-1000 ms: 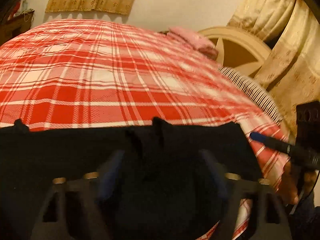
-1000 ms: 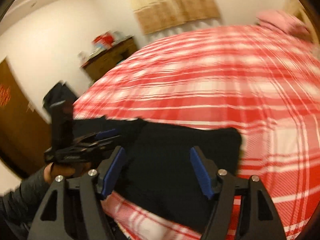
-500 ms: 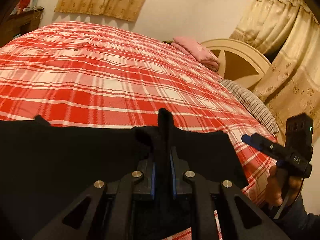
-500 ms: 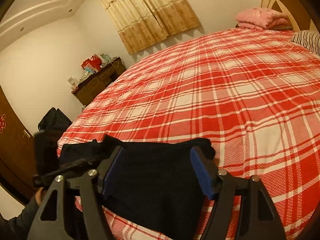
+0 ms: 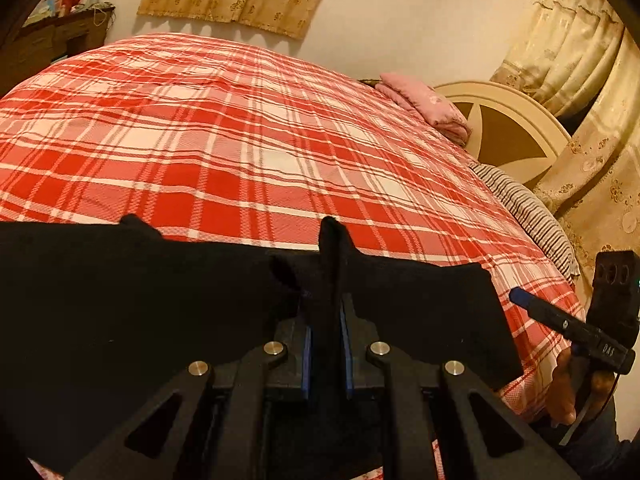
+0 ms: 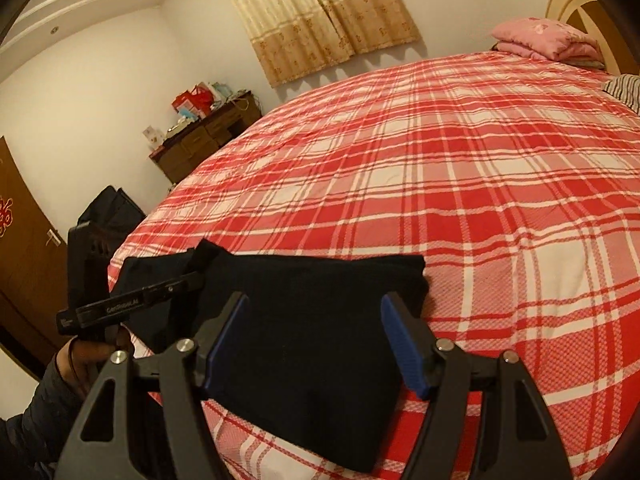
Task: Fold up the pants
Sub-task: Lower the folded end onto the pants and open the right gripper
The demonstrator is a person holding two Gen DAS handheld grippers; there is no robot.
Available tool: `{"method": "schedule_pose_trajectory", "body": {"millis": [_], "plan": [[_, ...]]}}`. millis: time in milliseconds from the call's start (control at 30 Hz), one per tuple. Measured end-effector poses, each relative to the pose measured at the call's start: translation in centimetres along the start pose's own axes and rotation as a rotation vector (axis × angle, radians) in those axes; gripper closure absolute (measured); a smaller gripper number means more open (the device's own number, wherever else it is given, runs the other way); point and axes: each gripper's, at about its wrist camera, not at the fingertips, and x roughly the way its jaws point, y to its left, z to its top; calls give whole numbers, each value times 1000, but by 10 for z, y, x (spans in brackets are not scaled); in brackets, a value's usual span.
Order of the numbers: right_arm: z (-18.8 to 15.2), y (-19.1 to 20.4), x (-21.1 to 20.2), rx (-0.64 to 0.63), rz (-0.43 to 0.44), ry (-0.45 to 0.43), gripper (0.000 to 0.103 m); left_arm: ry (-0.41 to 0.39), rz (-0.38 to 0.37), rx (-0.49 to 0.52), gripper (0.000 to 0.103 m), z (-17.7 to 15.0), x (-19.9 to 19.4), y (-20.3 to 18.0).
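Note:
The black pants (image 5: 132, 304) lie flat along the near edge of the red plaid bed (image 5: 248, 136). My left gripper (image 5: 326, 344) is shut on a pinched-up fold of the pants' far edge, which sticks up between the blue pads. In the right wrist view the pants (image 6: 304, 344) lie under my right gripper (image 6: 316, 344), which is open and empty above them. The left gripper shows there at the left (image 6: 192, 276), shut on the cloth. The right gripper shows in the left wrist view at the far right (image 5: 520, 296).
A pink folded blanket (image 5: 424, 108) and a striped pillow (image 5: 528, 212) lie by the cream headboard (image 5: 516, 120). A dark wooden dresser (image 6: 204, 140) with clutter stands by the wall. A black bag (image 6: 112, 208) sits by the brown door (image 6: 20, 248).
My left gripper closed on a fold of the pants and lifted it slightly. My right gripper stayed open and drew back to the pants' right end.

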Motion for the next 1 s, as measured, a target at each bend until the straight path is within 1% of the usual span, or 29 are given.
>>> {"method": "schedule_pose_trajectory", "body": {"millis": [67, 167, 267, 367, 500, 567, 633, 700, 767, 867, 933, 1000], "plan": [[-1, 3, 3, -18, 0, 14, 32, -3, 14, -7, 92, -1, -1, 5], [-7, 7, 12, -45, -15, 59, 32, 8, 38, -2, 91, -5, 5, 7], [-13, 6, 27, -71, -68, 131, 31, 27, 48, -9, 90, -9, 14, 10], [-18, 5, 35, -84, -89, 169, 31, 20, 52, -6, 89, -12, 13, 8], [-20, 7, 34, -116, -113, 169, 31, 16, 60, 11, 87, -13, 11, 4], [-20, 7, 31, -124, -144, 160, 31, 12, 62, 13, 87, -14, 12, 4], [-17, 10, 23, -124, -173, 118, 31, 7, 54, 5, 87, -15, 11, 6], [-13, 14, 14, -137, -170, 80, 31, 3, 48, -2, 87, -15, 11, 7], [-12, 21, 13, -156, -164, 69, 28, 3, 46, -8, 87, -15, 11, 8], [-18, 34, 22, -225, -176, 97, 28, 3, 44, -12, 87, -14, 11, 9], [-26, 39, 33, -283, -232, 128, 28, 2, 41, -14, 86, -15, 12, 10], [-31, 42, 39, -317, -260, 151, 28, 0, 40, -14, 86, -15, 12, 10]]}}
